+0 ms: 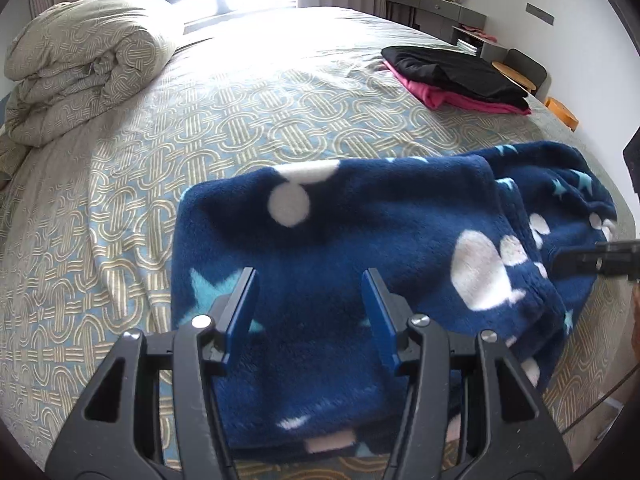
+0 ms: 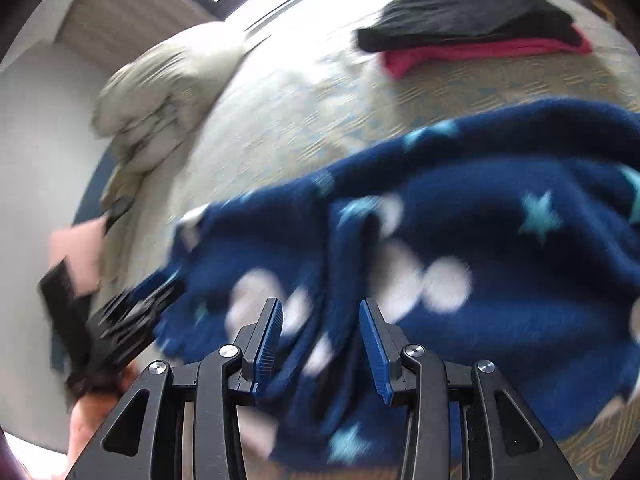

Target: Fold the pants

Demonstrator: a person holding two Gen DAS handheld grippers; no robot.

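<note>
Patterned bed, folded pants lying crosswise

Left gripper level, blue-padded jaws spread wide, nothing between them. Right gripper tilted, jaws likewise apart, gripping nothing; its view motion-blurred.

Home bedroom: patterned bed, rolled duvet, dresser.

Pants on bed front-right; rolled duvet far left, clothes stack far right.
</note>
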